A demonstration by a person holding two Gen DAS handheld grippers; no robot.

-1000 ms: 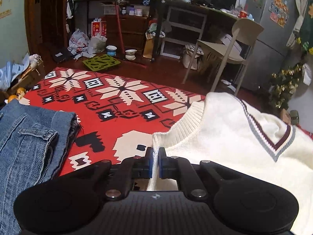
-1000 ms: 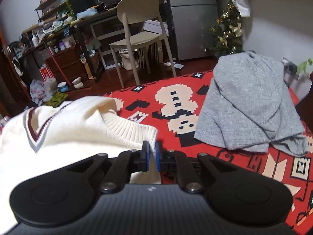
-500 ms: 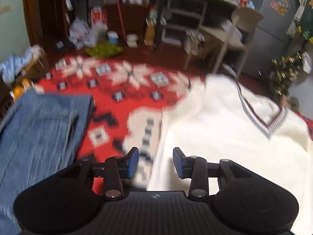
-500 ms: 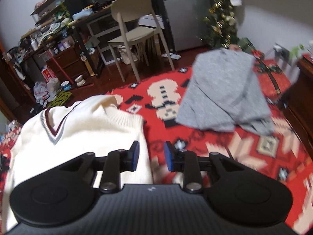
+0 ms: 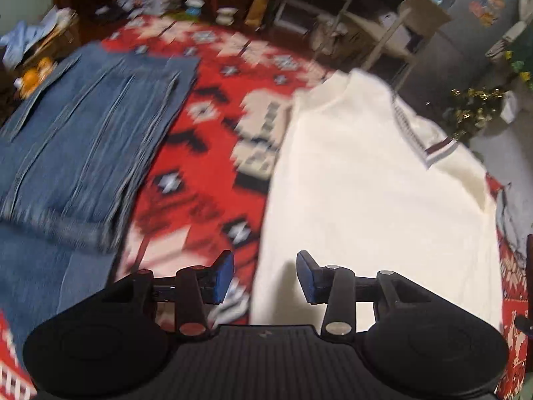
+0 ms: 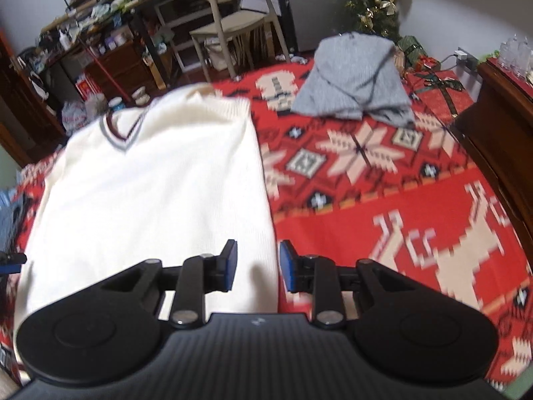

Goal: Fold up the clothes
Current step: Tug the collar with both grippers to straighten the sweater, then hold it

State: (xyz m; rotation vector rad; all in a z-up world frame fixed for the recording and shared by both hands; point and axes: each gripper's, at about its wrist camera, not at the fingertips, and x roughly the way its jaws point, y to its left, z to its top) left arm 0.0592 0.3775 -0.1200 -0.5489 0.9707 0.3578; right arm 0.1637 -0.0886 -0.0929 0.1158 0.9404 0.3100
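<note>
Red patterned blanket point(image 6: 383, 200) covers the bed in a cluttered room, with folded jeans point(image 5: 83, 126) at left and a grey garment point(image 6: 353, 76) at upper right. Cream V-neck sweater point(image 6: 153, 180) lies flat between them, long axis running up the frame, collar farthest. Left gripper point(image 5: 265, 275) straddles its left edge and right gripper point(image 6: 258, 265) its right edge; both are partly spread, jaws opening, pinching nothing. Neither looks nearer, so the next fold likely takes both
</note>
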